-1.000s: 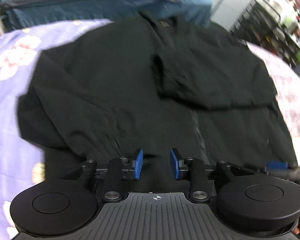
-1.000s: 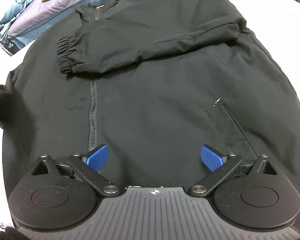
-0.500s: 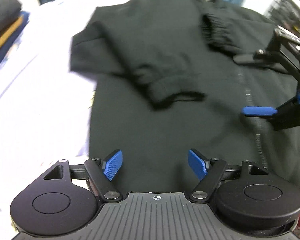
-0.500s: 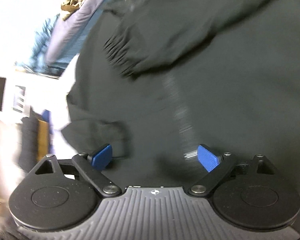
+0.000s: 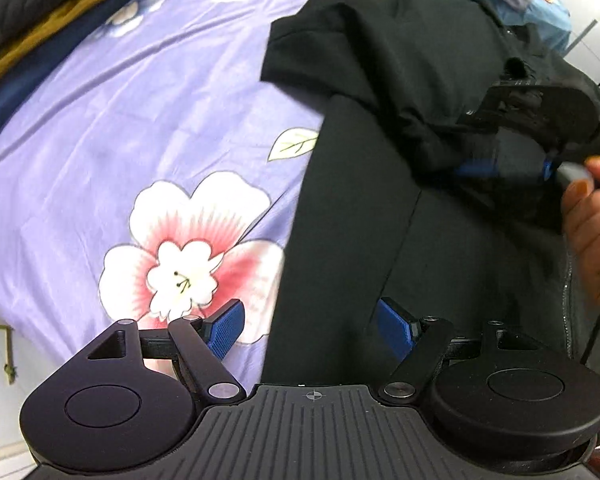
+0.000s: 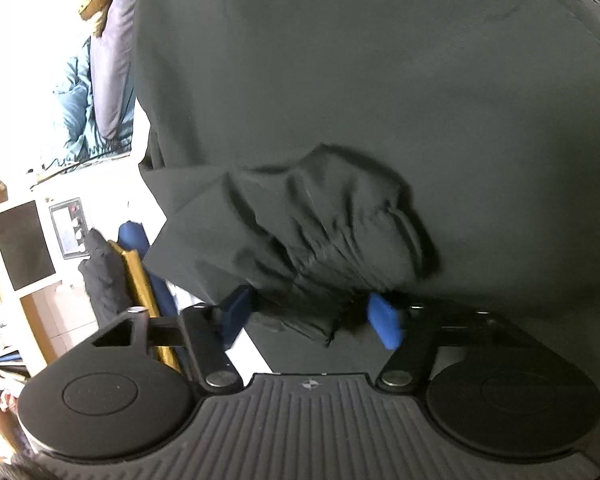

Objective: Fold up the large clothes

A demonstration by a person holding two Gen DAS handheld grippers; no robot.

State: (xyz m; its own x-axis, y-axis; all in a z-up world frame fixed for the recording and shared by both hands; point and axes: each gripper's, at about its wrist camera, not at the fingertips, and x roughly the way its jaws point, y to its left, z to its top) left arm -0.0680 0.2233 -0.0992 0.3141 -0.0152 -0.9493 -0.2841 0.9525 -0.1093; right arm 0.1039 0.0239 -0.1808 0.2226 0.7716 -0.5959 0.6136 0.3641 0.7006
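Two claws are working one black jacket [image 5: 352,216] lying on the bed [image 5: 100,128]. Right claw [image 6: 312,316] is closing around the bunched sleeve cuff [image 6: 340,232]; left claw [image 5: 308,326] is hovering wide, empty, over the jacket's side edge. Folding appears barely begun.

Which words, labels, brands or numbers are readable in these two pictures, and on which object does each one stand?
No text can be read in either view.
Black jacket: no label or brand shows.
Floral bedsheet: a flower print only, no writing.
Wall panel in the right wrist view: it has knobs and perhaps markings, but they are too small and blurred to read.
Both gripper bodies carry only a small crosshair mark, no letters.
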